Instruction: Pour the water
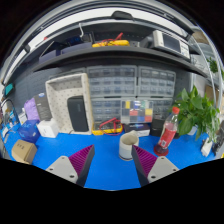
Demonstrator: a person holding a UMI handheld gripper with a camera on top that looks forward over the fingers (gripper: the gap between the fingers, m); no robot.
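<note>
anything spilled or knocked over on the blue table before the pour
Nothing stands out. The cup stands upright on the blue table, just ahead of the open gripper, and the red-capped bottle stands upright too. No puddle or spill shows on the table.

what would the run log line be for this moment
stage: approach | claw: open, holding nothing | cup: on blue table, just ahead between fingers | red bottle: upright, beyond right finger | pour: not started

The gripper (110, 165) is held level, its two fingers (78, 163) spread wide apart (purple pads facing inward), gripping nothing.
</note>
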